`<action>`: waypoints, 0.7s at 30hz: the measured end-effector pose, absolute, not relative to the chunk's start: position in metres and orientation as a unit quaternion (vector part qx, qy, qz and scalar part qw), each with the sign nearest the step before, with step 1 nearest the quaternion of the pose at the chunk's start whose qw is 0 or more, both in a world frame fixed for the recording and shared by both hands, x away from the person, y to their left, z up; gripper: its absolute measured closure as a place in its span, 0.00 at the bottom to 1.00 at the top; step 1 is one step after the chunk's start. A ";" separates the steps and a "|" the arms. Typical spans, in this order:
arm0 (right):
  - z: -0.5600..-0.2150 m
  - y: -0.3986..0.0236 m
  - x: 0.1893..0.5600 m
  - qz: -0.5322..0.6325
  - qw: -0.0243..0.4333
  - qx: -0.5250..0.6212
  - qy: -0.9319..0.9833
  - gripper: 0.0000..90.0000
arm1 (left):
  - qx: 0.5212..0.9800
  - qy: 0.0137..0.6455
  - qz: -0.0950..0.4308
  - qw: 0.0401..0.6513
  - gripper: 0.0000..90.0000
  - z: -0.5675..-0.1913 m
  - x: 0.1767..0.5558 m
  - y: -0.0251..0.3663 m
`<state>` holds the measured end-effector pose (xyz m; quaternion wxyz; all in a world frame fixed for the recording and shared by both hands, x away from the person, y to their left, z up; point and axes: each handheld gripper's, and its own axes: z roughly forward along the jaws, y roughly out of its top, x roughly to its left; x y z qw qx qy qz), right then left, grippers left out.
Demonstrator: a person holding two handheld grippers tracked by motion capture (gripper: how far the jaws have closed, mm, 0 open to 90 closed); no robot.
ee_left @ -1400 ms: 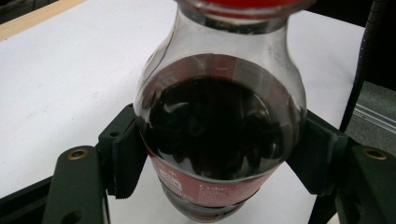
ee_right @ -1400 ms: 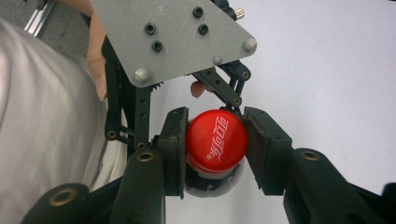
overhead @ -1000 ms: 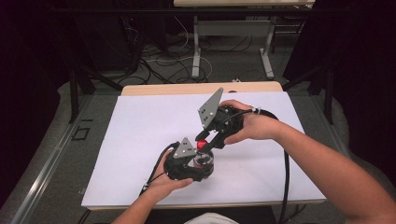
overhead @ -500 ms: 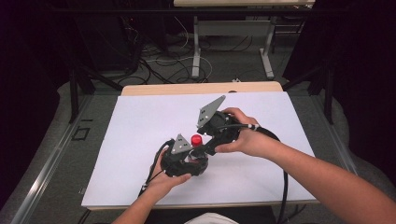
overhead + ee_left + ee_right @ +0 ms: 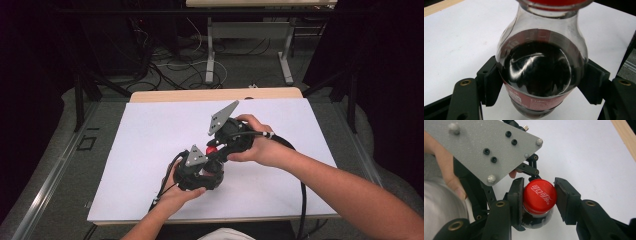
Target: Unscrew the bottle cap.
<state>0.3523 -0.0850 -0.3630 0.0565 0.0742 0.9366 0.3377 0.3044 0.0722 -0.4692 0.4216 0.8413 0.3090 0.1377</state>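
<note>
The left tool (image 5: 539,95) clamps the cola bottle (image 5: 541,72) upright over the white tabletop (image 5: 150,150), steadying it while the right tool (image 5: 537,200), jaws just closing, grips the red cap (image 5: 539,195) for unscrewing.

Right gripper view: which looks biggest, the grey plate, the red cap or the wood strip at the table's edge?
1. Grey plate, largest, though it sits nearest the camera, which inflates it.
2. Red cap, between the right gripper jaws.
3. Wood strip, a corner sliver, cut off by the frame.
</note>
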 end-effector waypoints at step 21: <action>-0.346 -0.092 0.365 0.329 0.023 -0.002 0.944 0.68 | 0.848 0.292 0.120 0.425 0.33 -0.473 0.305 0.073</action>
